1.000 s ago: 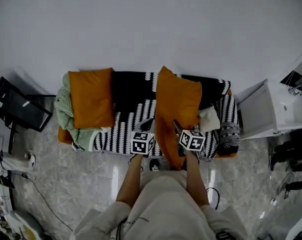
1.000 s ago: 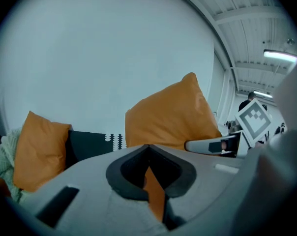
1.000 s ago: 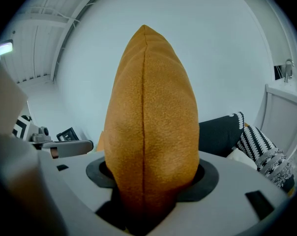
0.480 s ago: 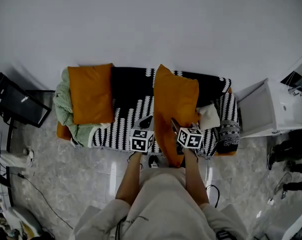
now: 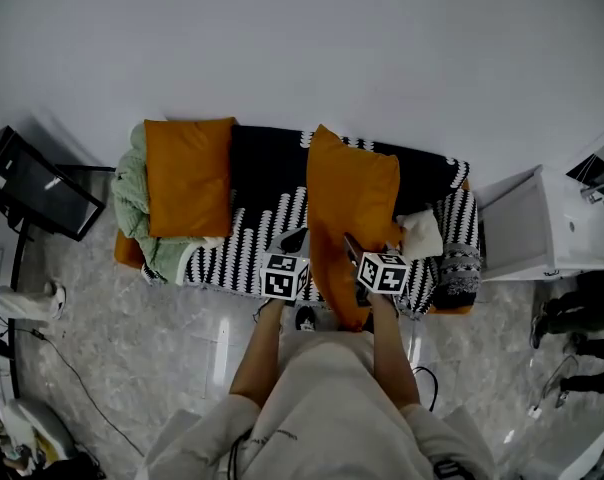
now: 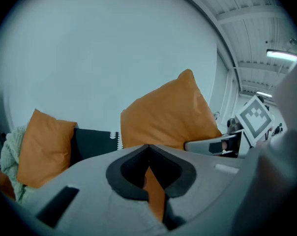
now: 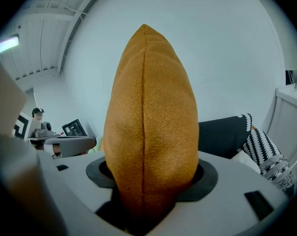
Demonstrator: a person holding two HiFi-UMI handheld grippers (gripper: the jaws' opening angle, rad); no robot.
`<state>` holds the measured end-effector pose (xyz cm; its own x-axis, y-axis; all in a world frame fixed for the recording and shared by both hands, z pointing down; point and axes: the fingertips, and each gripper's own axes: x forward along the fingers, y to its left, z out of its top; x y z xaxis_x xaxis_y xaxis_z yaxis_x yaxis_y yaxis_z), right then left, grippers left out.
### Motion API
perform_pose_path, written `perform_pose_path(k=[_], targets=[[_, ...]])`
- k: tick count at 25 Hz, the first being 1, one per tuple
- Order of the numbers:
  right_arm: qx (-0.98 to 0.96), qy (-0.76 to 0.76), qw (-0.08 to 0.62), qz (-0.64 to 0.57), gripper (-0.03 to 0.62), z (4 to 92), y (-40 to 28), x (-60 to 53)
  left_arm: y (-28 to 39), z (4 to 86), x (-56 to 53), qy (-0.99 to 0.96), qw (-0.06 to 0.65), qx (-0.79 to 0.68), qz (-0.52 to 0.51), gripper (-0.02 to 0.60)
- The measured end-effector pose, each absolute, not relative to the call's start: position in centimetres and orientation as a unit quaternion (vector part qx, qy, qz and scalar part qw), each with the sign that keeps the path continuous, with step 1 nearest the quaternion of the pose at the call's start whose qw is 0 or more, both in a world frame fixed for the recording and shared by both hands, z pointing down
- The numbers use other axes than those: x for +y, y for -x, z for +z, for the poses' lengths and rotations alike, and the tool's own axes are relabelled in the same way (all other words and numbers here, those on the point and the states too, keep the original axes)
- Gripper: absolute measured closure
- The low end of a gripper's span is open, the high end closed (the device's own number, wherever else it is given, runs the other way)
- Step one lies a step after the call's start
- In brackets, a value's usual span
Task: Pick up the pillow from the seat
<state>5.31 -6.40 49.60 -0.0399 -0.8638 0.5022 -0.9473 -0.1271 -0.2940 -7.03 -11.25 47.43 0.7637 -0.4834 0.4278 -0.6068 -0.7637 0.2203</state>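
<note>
Currently, the right claw (image 7: 151,177) is pinching the near end of the orange pillow (image 5: 350,203). The left claw (image 6: 148,149) is pinching its fabric just left.

I can read no words, numbers or brand names anywhere. The only printed signs are the black-and-white square patterns on my left marker cube (image 5: 284,276) and my right marker cube (image 5: 384,273), both near me. They are blocks of black and white, not letters or digits.
</note>
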Motion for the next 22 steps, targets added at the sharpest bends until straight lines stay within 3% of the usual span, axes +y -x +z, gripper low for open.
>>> perform_pose_path(k=[22], targets=[[-0.599, -0.746, 0.062, 0.285, 0.310, 48.5, -12.4, -0.7, -1.6, 47.1, -7.3, -0.948, 0.167, -0.203, 0.179, 0.572]])
